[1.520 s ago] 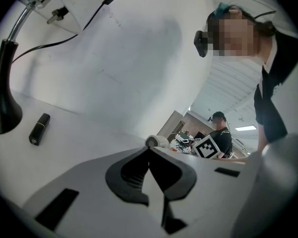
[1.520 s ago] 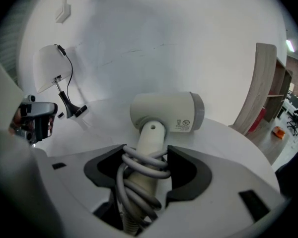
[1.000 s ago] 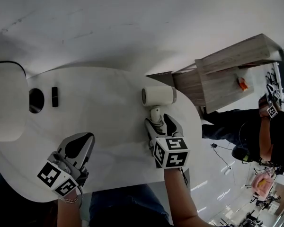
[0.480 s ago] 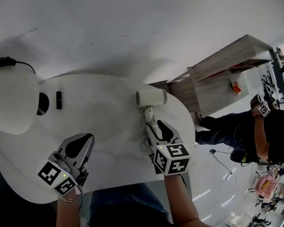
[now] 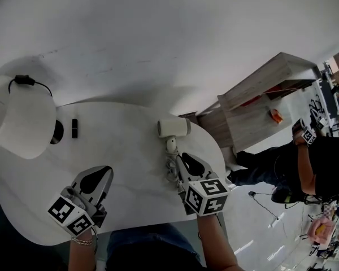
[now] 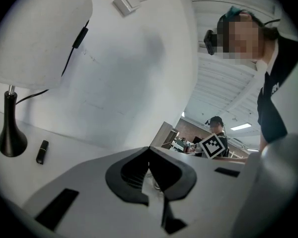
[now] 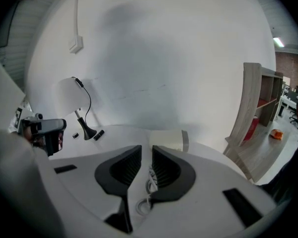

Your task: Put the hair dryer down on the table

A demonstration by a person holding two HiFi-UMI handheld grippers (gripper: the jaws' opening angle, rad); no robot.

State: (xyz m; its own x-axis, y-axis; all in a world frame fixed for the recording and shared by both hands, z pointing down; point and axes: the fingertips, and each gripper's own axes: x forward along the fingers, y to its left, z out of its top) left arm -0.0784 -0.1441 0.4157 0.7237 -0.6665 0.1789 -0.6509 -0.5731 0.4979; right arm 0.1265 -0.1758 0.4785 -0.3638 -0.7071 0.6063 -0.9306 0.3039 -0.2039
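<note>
Hair dryer (image 5: 173, 128) flat on table (image 5: 124, 151)

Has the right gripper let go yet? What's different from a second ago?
The right gripper has drawn back off the hair dryer toward the person; its jaws are closing with nothing between them. The hair dryer lies on the table where it was. The left gripper is unchanged, shut and empty.

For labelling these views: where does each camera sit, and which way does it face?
Head view: on the person's head, steeply down on the table; shows left gripper, right gripper, forearms.
Left gripper view: on that gripper, towards the lamp; shows its shut fingers.
Right gripper view: on that gripper, towards the hair dryer; shows its closing fingers, nothing between.
Shared: all see the lamp.
</note>
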